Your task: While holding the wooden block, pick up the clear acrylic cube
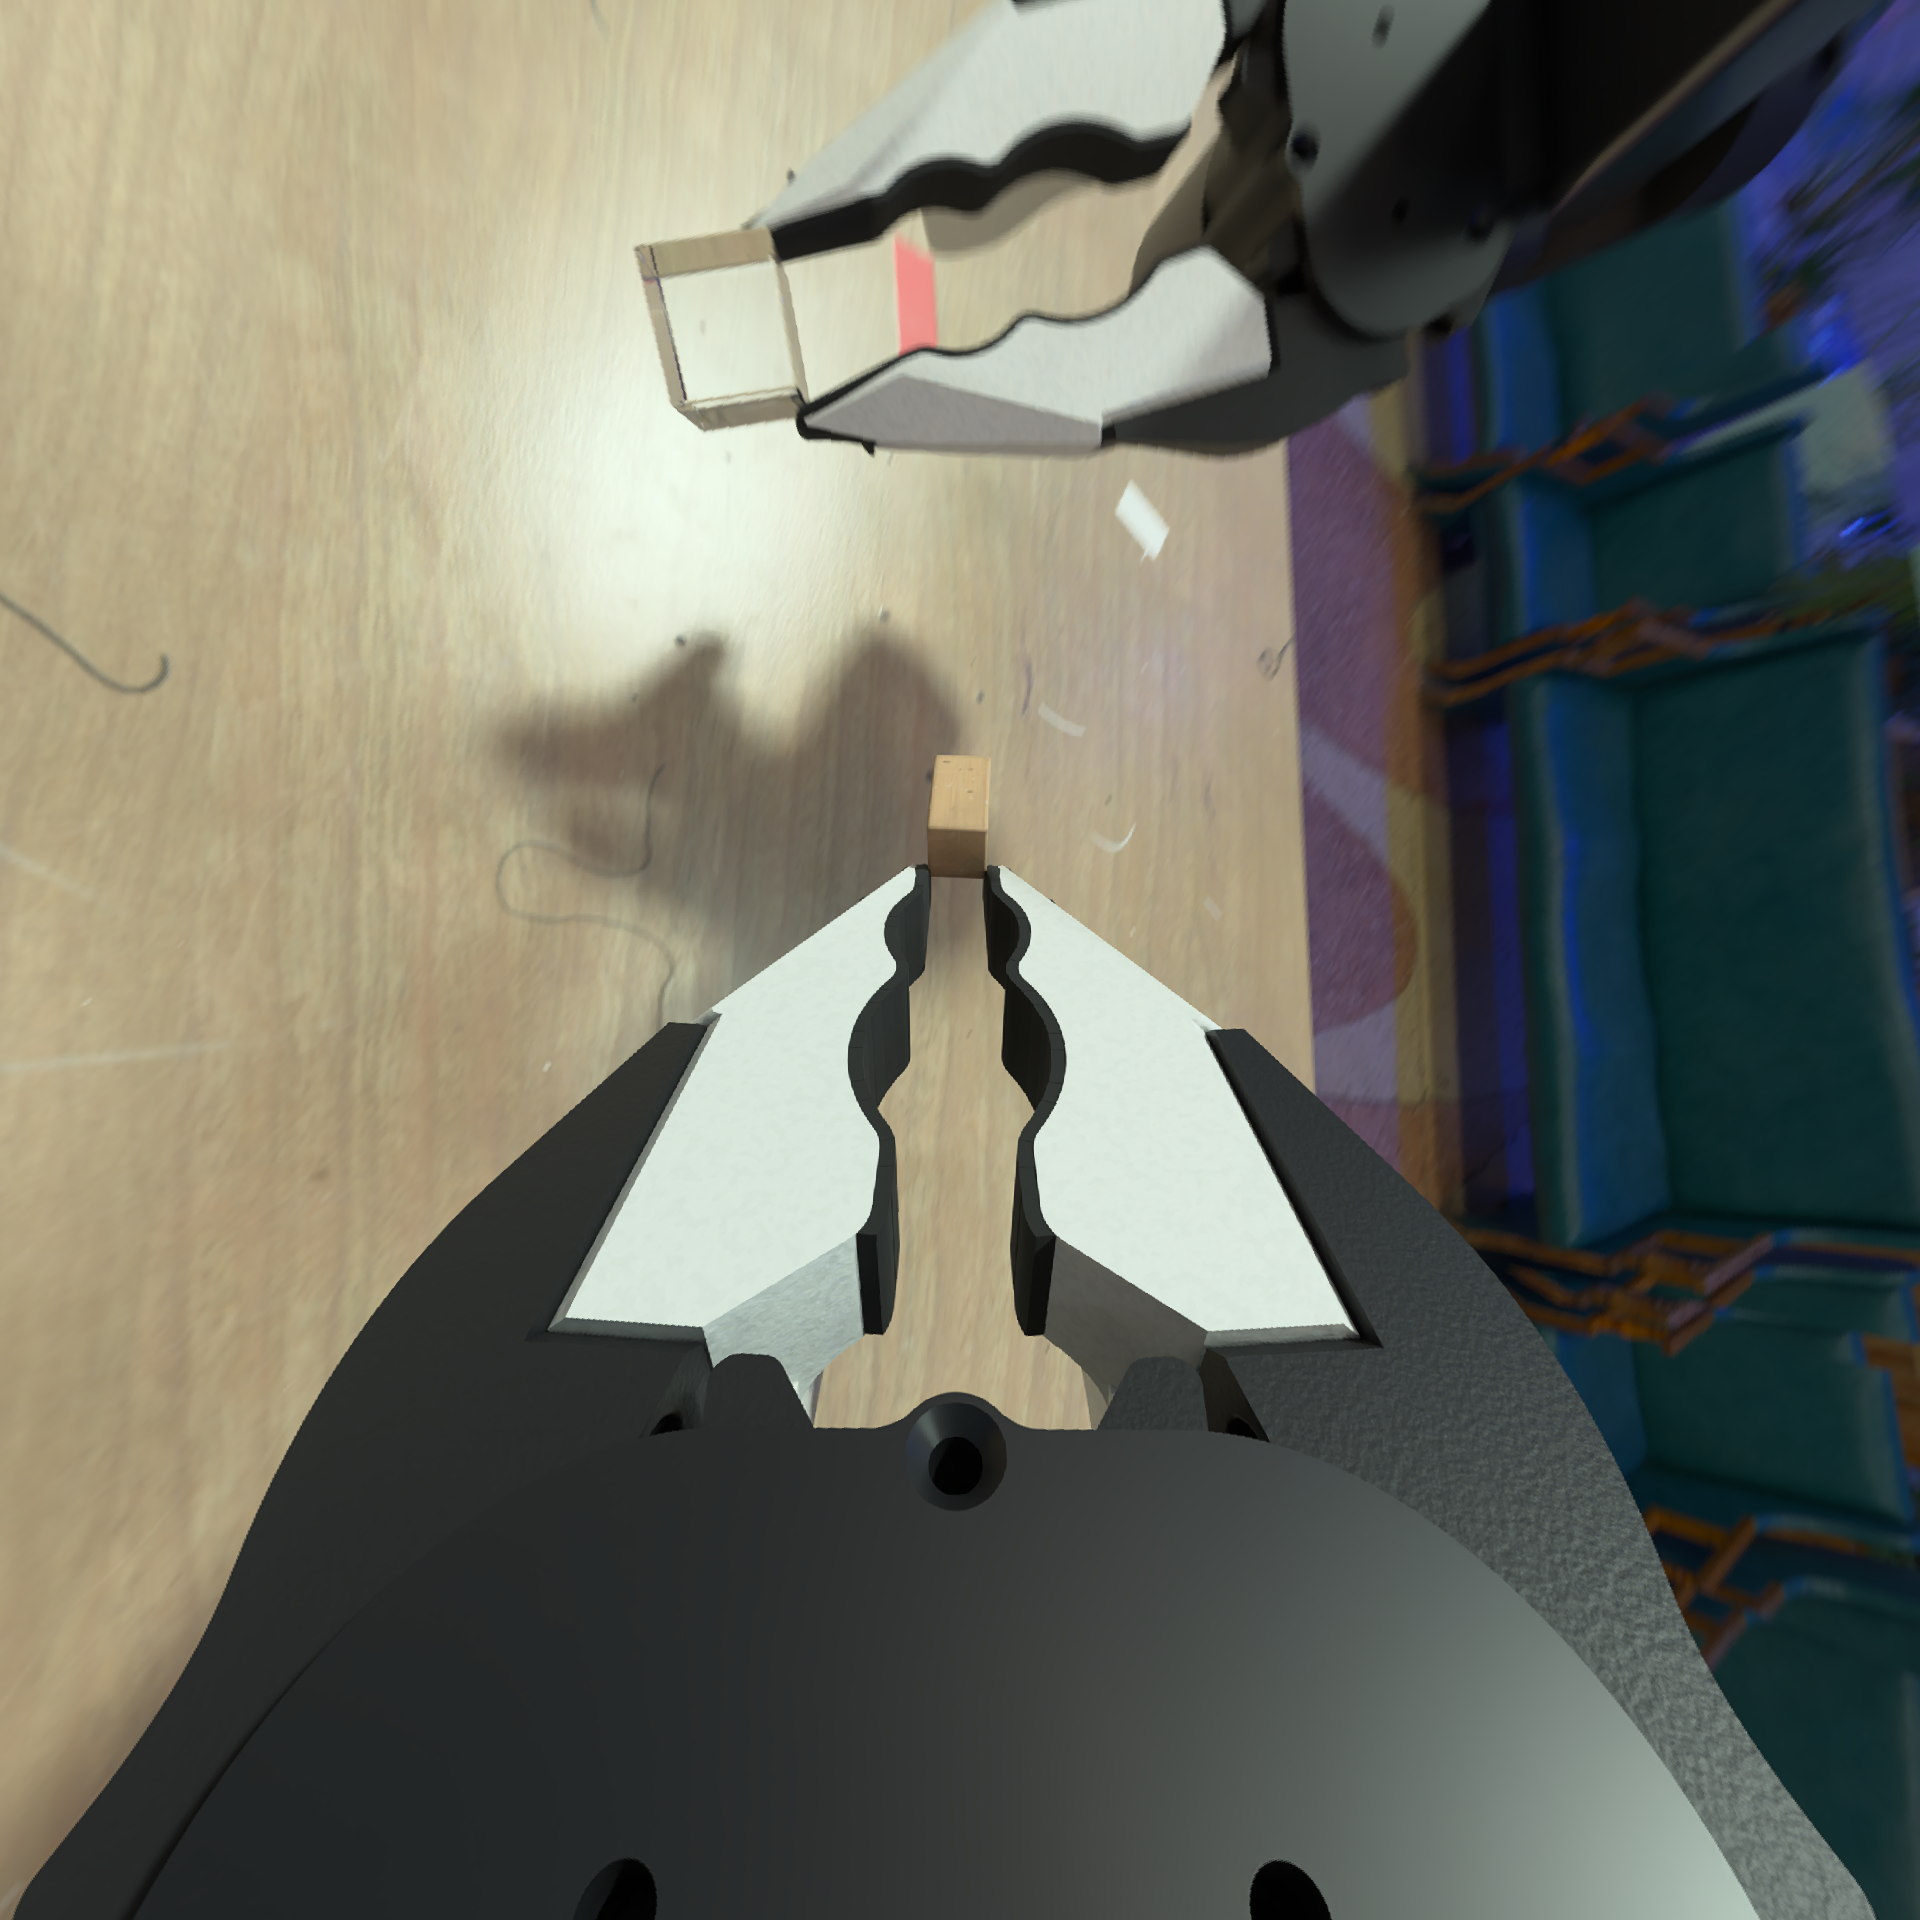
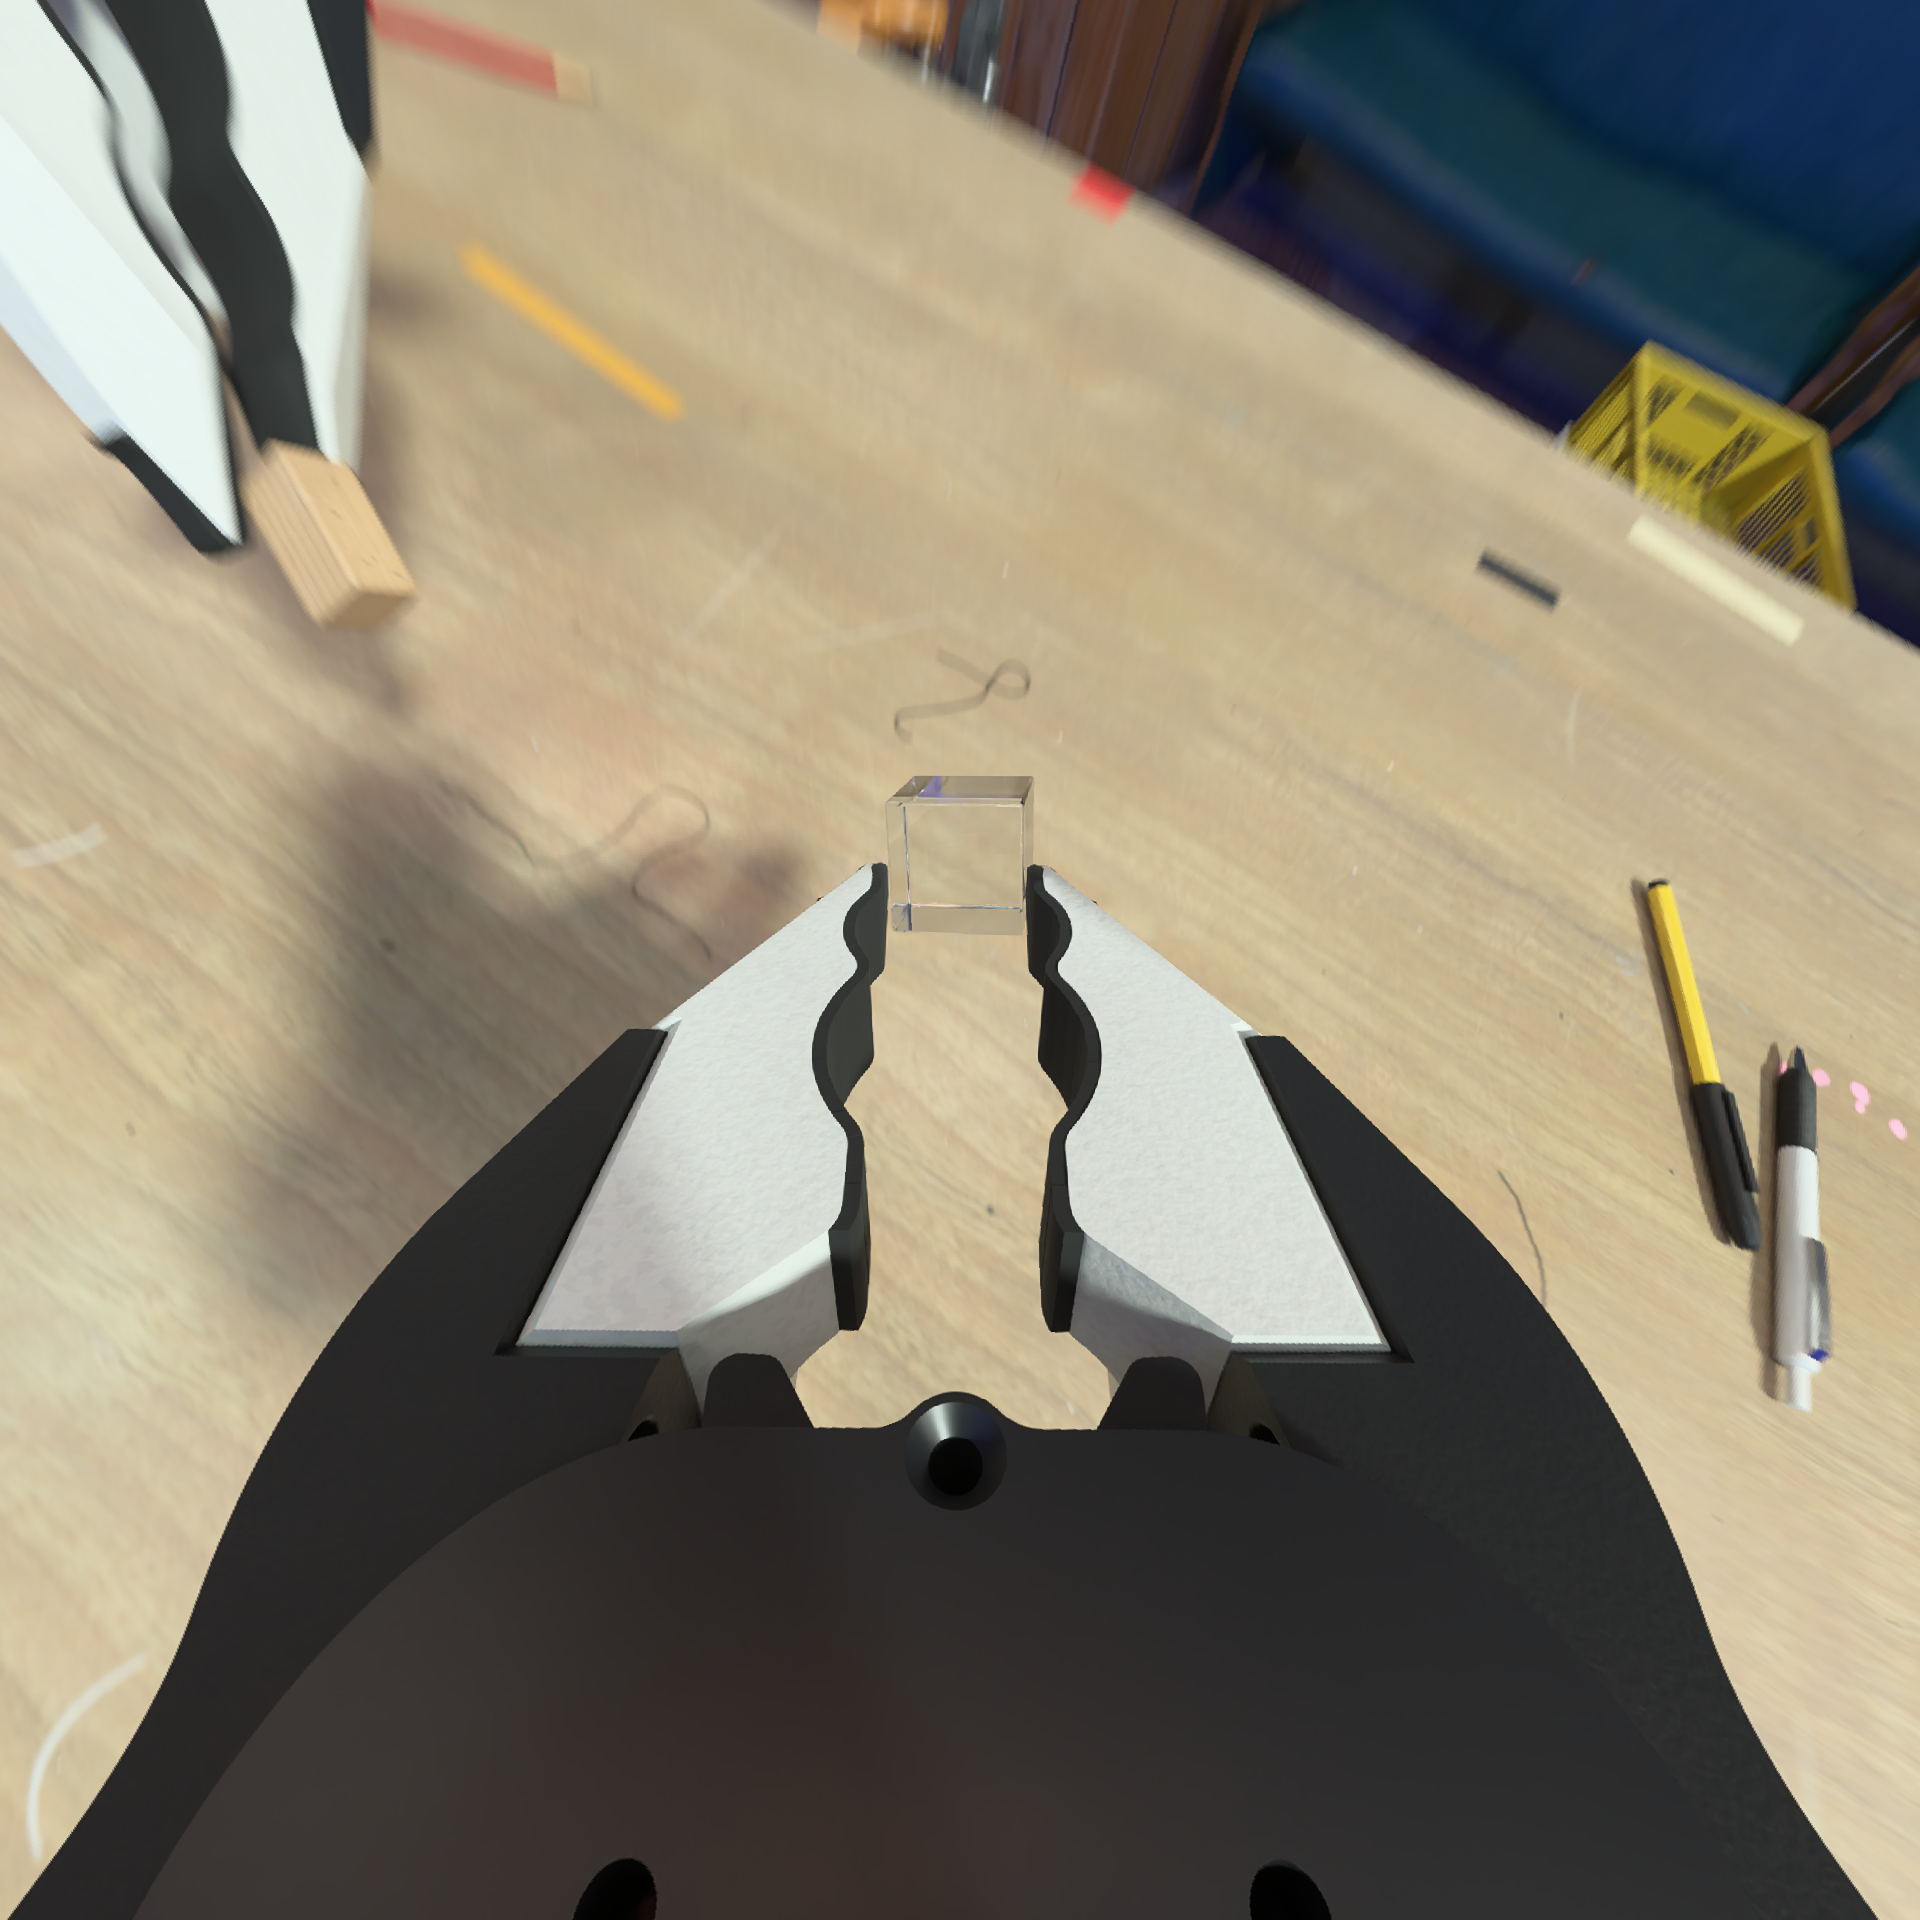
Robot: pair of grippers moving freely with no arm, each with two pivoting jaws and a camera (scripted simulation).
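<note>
Both grippers full: we hold the block w/ one & the see-through cube w/ the other.

In the left wrist view our left gripper [image 1: 957, 871] has its jaws pinching the wooden block [image 1: 958, 818] right at the tips, mid frame, over the wooden table [image 1: 312, 416]. In the right wrist view our right gripper [image 2: 956, 896] has its jaws pressed on 2 flat sides of the clear acrylic cube [image 2: 961, 854], mid frame; the cube pokes out past the tips. It looks up off the table, but we can't be sure. We think the cube is hard, light & v. slippery, so a tip-only hold may slip; flat sides are the best place to squeeze, a bit deeper in. The block looks light & less slippery. Two pens [image 2: 1745, 1132] lie at the right edge.
</note>
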